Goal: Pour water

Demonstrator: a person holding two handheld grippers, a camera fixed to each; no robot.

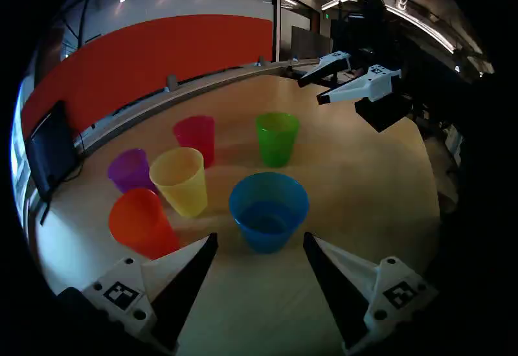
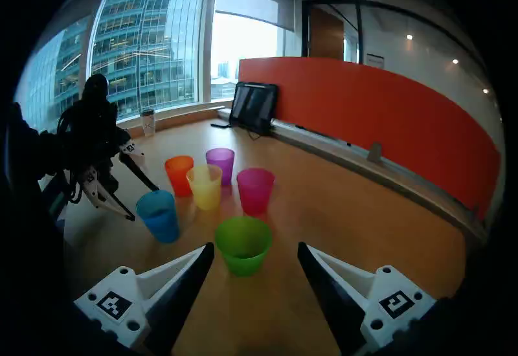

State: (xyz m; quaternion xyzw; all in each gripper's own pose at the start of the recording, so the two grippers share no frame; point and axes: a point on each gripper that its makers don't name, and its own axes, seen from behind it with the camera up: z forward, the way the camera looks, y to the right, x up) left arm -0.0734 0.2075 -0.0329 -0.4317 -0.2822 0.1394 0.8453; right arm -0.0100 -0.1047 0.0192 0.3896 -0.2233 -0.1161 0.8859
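The step in hand looked like the reach for a cup to pour from. To do it well, the left tongs (image 1: 259, 236) would need to slide forward level until the blue cup (image 1: 269, 210) sat squarely between the fingers. They should then close gently on its wall about halfway up, so the thin plastic did not buckle, and lift it upright, clear of the orange cup (image 1: 139, 221) and yellow cup (image 1: 180, 180) crowded just to its left. The blue cup seemed to hold a little water at the bottom, so any early tilt would likely spill it. It stood on the wooden tabletop (image 1: 375, 181) just ahead of the left tongs, which were spread wider than the cup, touching and holding nothing. In the right gripper view the right tongs (image 2: 254, 246) were likewise spread wide and empty, with the green cup (image 2: 244, 243) standing untouched just ahead between the fingertips, probably the receiver.
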